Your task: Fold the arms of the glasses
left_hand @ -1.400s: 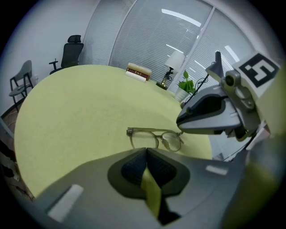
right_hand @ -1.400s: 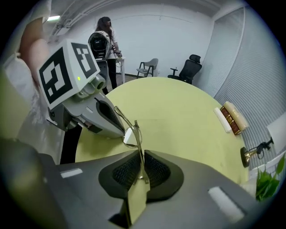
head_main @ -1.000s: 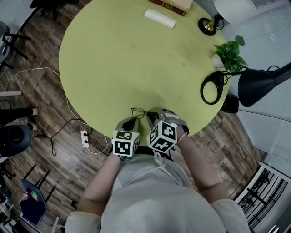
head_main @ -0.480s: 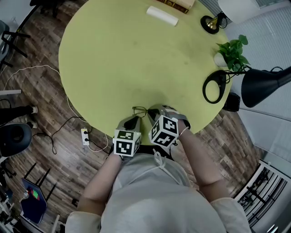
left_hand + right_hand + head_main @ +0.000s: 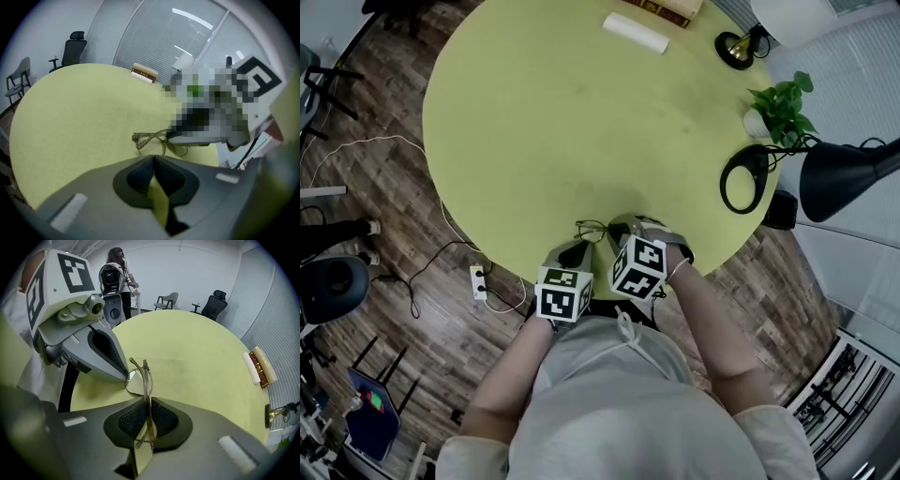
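Observation:
Thin-framed glasses [image 5: 592, 228] lie on the round yellow-green table [image 5: 562, 112], close to its near edge. My right gripper [image 5: 615, 236] points steeply down and is shut on them. In the right gripper view the frame and an arm [image 5: 146, 380] run upright between its pads [image 5: 163, 418]. My left gripper [image 5: 574, 249] sits just left of the glasses, shut and holding nothing. Its fingertip [image 5: 125, 375] lies against one lens. In the left gripper view the glasses [image 5: 152, 140] lie just ahead of the shut jaws.
At the table's far edge lie a white roll [image 5: 635, 35] and a book [image 5: 667, 9]. A brass lamp base [image 5: 733, 49], a potted plant [image 5: 778, 108] and a black desk lamp [image 5: 839, 173] stand at the right. A power strip [image 5: 475, 281] lies on the floor.
The right gripper has turned slightly over the glasses. The left gripper and the glasses have stayed in place.

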### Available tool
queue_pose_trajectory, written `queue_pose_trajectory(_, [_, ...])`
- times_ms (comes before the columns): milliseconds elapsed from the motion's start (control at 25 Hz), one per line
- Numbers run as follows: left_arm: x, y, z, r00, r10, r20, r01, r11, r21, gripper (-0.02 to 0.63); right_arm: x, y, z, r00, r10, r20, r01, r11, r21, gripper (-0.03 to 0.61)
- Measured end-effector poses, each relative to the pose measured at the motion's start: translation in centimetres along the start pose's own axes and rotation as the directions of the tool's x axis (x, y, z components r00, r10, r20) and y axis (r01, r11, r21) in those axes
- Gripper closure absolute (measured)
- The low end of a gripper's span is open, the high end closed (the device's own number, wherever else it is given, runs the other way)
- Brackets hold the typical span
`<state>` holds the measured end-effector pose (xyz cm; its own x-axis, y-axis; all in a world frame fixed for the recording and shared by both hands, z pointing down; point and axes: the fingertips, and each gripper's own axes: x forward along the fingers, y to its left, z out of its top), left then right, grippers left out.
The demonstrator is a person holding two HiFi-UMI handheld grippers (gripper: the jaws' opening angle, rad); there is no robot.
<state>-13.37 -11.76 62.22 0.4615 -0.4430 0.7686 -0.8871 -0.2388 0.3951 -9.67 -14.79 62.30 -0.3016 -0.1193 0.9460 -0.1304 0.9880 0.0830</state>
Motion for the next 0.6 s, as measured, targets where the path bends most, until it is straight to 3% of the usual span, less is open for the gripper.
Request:
queue_pose_trajectory(160, [0.1, 0.0, -0.1, 1.0, 0.003, -0.009, -0.003, 1.0, -0.001, 0.607, -0.1, -0.2, 0.1, 1.0, -0.003, 0.022, 0.003, 1.0, 0.008, 0.549])
queue_pose_trajectory(360, [-0.8, 0.1, 0.9, 1.0, 0.017, 0.026, -0.017, 1.0, 0.008, 0.607, -1.6, -0.6, 1.0, 0.993, -0.021, 0.118, 0.013, 0.998, 0.069, 0.495])
queue_pose_trajectory(600, [-4.5, -1.2, 4.5, 0.992, 0.0, 0.129, -0.001, 1.0, 0.009, 0.607, -6.1, -0.9, 1.9, 0.952, -0.074, 0.298, 0.003, 0.973, 0.231, 0.495])
